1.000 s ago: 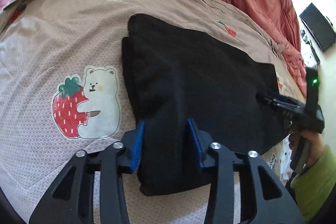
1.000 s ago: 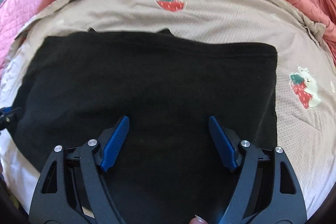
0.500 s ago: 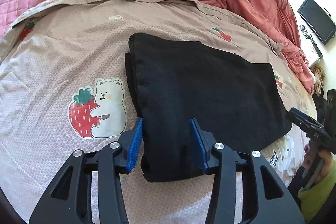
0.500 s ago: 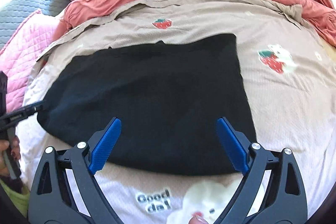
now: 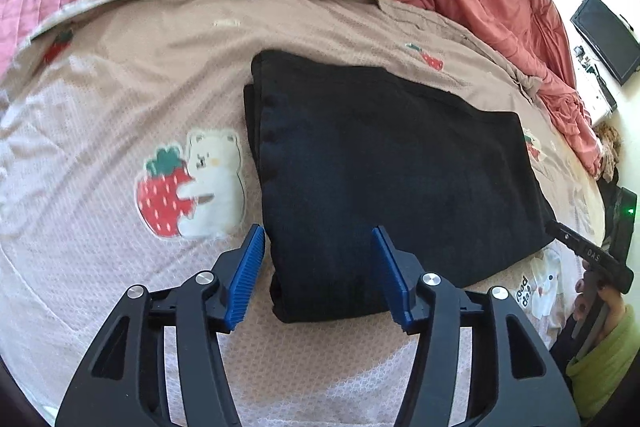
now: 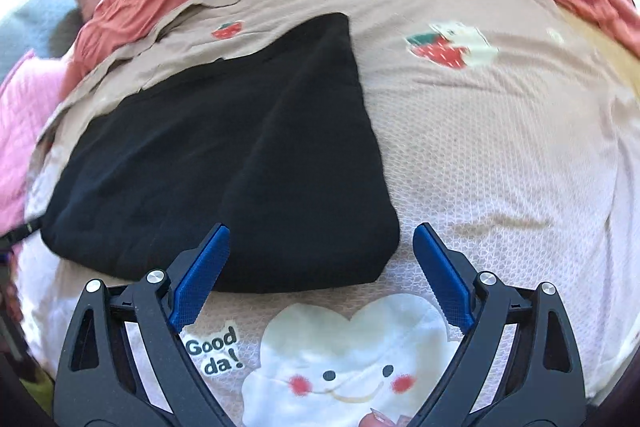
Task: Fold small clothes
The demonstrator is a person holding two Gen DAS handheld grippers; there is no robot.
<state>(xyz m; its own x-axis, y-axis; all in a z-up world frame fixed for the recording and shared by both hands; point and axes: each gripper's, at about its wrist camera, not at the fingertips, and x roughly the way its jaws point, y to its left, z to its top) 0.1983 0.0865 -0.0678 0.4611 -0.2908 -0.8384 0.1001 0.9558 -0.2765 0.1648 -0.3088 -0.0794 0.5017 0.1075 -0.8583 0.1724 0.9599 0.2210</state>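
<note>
Bedspread [image 5: 120,307]: beige, printed, carries everything.
Left gripper [image 5: 318,273]: jaws just been opening, half apart, holding nothing, astride the garment's near corner.
Right gripper [image 6: 322,273]: wide, empty.
Black garment [image 5: 380,163]: folded flat mid-bed.
Advice: lift clear without snagging layers.

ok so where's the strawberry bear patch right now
In the left wrist view the strawberry bear patch lies on the beige bedspread, just left of the folded black garment and above the left gripper.
</note>
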